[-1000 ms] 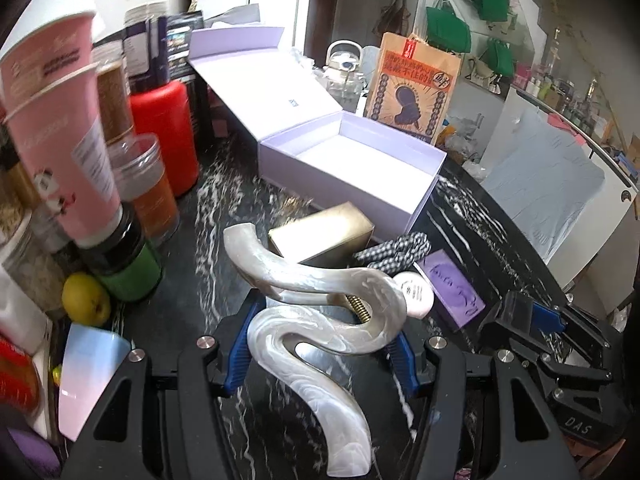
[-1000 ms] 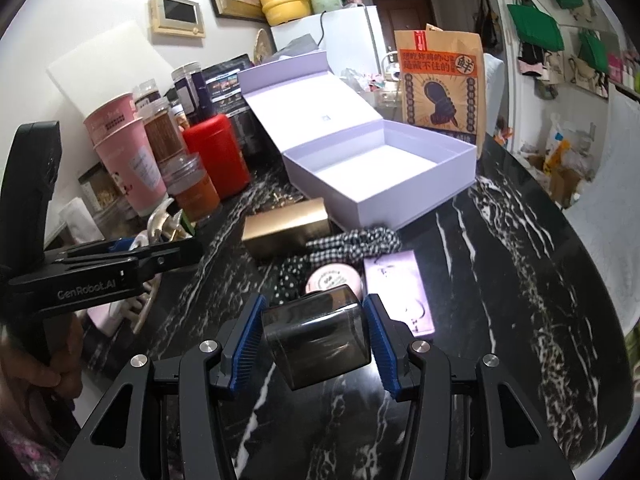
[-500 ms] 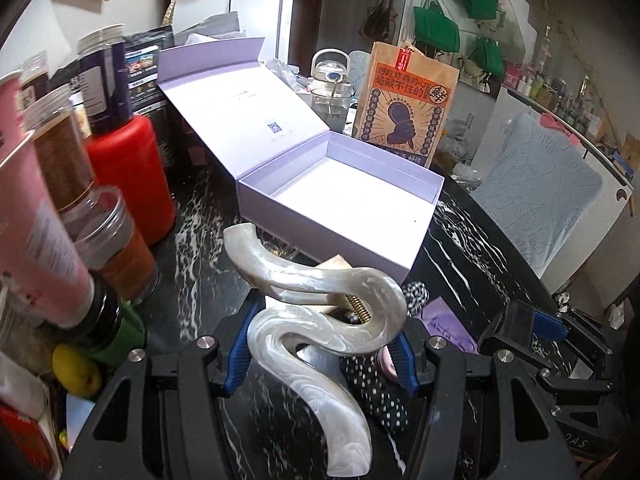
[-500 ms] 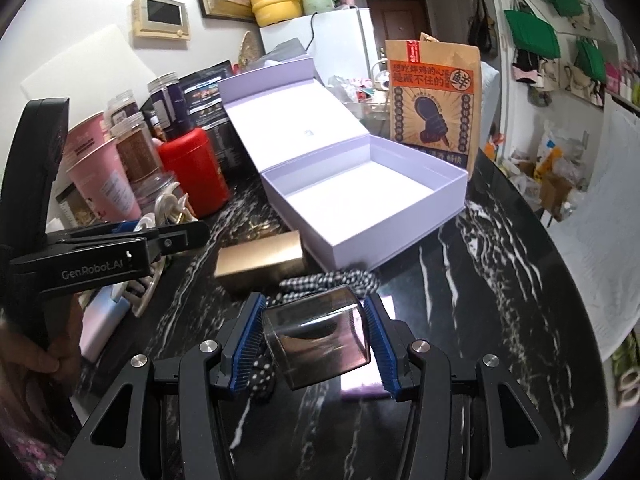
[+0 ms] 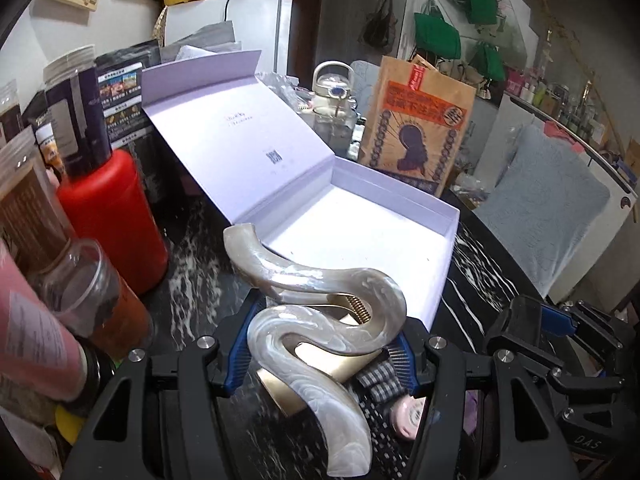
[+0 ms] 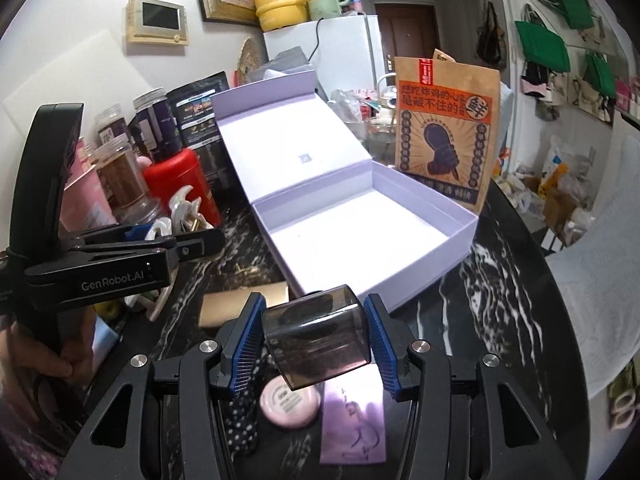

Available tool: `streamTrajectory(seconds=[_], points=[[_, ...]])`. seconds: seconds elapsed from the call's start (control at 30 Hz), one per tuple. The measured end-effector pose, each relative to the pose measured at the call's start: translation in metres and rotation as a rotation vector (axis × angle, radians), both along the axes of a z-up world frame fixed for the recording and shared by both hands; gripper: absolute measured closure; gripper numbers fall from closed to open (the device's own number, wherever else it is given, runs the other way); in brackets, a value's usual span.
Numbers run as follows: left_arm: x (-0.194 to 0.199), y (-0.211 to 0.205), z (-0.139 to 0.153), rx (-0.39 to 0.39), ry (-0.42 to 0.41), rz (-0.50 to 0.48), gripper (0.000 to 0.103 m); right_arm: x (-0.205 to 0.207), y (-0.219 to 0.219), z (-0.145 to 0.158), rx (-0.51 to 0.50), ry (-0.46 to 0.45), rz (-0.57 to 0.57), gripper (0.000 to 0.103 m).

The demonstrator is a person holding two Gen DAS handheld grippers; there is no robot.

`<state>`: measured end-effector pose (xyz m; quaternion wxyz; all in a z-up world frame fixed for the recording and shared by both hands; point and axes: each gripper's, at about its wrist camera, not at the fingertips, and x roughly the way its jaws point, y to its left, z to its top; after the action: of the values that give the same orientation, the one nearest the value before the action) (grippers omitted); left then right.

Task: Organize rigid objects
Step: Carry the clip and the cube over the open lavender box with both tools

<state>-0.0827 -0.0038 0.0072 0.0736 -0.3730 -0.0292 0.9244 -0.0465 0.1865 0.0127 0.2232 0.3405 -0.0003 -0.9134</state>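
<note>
My left gripper [image 5: 320, 344] is shut on a pearly white S-shaped hair claw [image 5: 324, 316], held above the table just before the near wall of an open lavender box [image 5: 440, 288]. From the right wrist view the claw [image 6: 184, 204] shows at the left gripper's [image 6: 192, 240] tips. My right gripper [image 6: 316, 336] is shut on a smoky translucent case [image 6: 320, 344], also short of the lavender box [image 6: 376, 280], whose inside holds nothing. A gold box [image 6: 240, 304], a pink round compact [image 6: 290, 404], a purple card [image 6: 354, 420] and dotted fabric [image 6: 244, 412] lie on the table below.
A red canister [image 5: 112, 220], jars [image 5: 100, 292] and a pink tube [image 5: 32, 332] crowd the left side. A brown paper bag [image 6: 444, 132] stands behind the box. The box lid [image 5: 240, 140] leans back to the left. The black marble table [image 6: 500, 320] shows to the right.
Both grippers have moved forward and slightly up toward the lavender box, each keeping its object. The gold box and small items have slid beneath the fingers.
</note>
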Motion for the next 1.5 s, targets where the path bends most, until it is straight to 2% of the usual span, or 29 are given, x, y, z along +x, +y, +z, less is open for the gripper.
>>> streamTrajectory(seconds=[0.47,1.13,1.3,1.4,1.5], points=[[-0.051,-0.004,0.019,-0.017,0.050,0.005,0.045,-0.057,-0.002,0.025,0.028,0.056,0.022,0.053],[-0.144,0.018,0.040,-0.068,0.096,-0.075,0.045,-0.151,0.000,0.061,0.122,0.133,0.017,0.053],[-0.165,0.025,0.029,-0.058,0.063,-0.070,0.046,-0.176,-0.002,0.056,0.135,0.110,0.061,0.053],[-0.176,0.030,0.015,-0.063,0.028,-0.070,0.046,-0.187,-0.004,0.047,0.163,0.111,0.033,0.053],[-0.185,0.036,-0.002,-0.090,-0.005,-0.076,0.046,-0.193,-0.003,0.040,0.149,0.120,0.027,0.053]])
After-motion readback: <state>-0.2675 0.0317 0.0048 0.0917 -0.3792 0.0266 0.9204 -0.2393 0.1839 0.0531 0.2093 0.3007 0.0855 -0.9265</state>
